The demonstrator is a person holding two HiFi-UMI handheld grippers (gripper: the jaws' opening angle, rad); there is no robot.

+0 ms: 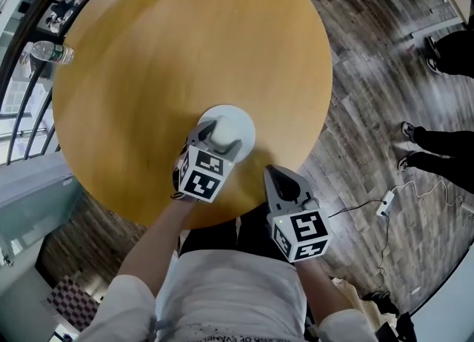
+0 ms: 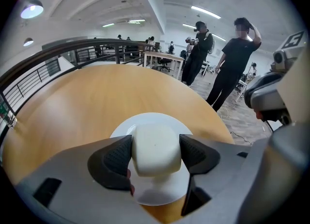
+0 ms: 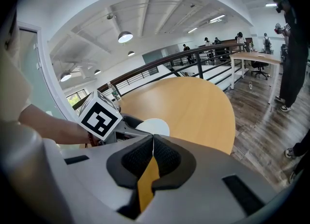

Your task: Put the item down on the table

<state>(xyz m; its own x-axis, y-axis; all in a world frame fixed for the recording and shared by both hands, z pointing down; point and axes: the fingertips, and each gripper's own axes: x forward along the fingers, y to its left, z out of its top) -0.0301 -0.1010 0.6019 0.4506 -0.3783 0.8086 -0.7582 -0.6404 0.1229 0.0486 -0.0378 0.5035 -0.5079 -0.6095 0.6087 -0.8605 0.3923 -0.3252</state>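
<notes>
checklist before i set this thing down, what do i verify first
1. Grip: left tongs are shut on both sides of the white item. Ok.
2. Landing spot: the white plate lies right below the item. Ok.
3. Contact: whether the item's base touches the plate. Cannot tell.
4. Right tongs: shut, empty, held off the edge of the table, away from the plate. Ok.
5. Nearby things: the bottle is at the table's far edge, well away from the plate. Ok.
</notes>
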